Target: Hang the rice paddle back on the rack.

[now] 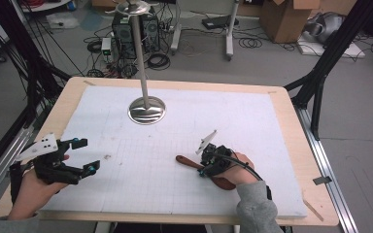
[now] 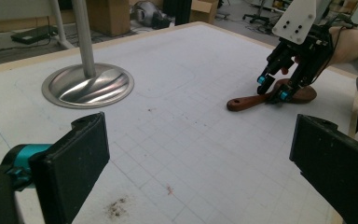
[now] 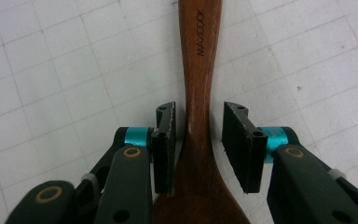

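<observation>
Spoon (image 3: 196, 140) lies flat on the worktop (image 1: 184, 145), right hand-held gripper (image 3: 197, 144) part-open astride its neck gripping nothing, so I'd centre then squeeze; left hand-held gripper (image 2: 196, 158) wide open, empty.

Right gripper (image 3: 198, 140) jaws straddle the wooden spoon (image 3: 199, 84) neck, a gap each side

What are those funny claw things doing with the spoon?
A person holds a hand-held gripper in each hand over a white mat. The right hand-held gripper is lowered over a wooden spoon lying flat on the mat, its jaws open on either side of the spoon's neck with gaps on both sides, so it has not gripped it yet. The left hand-held gripper is off to the left side, open and holding nothing. A metal stand sits at the far side of the mat.
</observation>
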The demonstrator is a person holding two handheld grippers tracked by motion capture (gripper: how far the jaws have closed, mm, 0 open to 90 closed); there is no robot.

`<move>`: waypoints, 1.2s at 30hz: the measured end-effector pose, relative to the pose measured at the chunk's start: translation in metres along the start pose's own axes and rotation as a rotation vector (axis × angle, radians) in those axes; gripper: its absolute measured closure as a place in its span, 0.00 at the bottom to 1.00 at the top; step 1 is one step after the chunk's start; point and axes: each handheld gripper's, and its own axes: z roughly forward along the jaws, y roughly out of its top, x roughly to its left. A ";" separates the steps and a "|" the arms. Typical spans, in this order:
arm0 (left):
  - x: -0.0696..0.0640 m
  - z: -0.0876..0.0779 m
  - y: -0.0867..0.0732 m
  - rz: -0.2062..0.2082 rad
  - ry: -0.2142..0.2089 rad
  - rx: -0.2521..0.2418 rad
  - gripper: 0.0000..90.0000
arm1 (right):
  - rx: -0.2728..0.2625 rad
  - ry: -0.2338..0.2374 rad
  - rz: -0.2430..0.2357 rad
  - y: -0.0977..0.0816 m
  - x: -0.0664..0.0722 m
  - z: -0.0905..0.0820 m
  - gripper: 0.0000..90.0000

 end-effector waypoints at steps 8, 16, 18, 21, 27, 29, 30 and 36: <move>0.000 0.000 0.000 0.000 0.002 0.001 0.06 | 0.024 -0.007 0.021 0.003 0.002 0.000 0.78; 0.001 -0.001 -0.001 -0.003 0.004 0.002 0.06 | 0.030 -0.006 0.032 0.003 0.002 0.000 0.81; 0.001 -0.001 -0.001 -0.002 0.004 0.002 0.06 | 0.036 -0.008 0.039 0.004 0.002 0.000 0.81; 0.001 -0.001 -0.001 -0.001 0.004 0.002 0.06 | 0.042 -0.009 0.044 0.004 0.002 0.000 0.82; 0.001 -0.001 -0.002 -0.002 0.007 0.009 0.06 | 0.042 -0.007 0.039 0.005 0.002 0.000 0.83; 0.001 -0.001 -0.002 -0.003 0.010 0.009 0.06 | 0.039 -0.004 0.044 0.004 0.002 -0.001 0.84; 0.001 -0.001 -0.002 -0.003 0.010 0.009 0.06 | 0.034 0.004 0.037 0.004 0.001 -0.001 0.84; 0.002 -0.002 -0.001 -0.001 0.009 0.004 0.06 | 0.013 0.002 0.050 0.004 -0.001 -0.001 0.84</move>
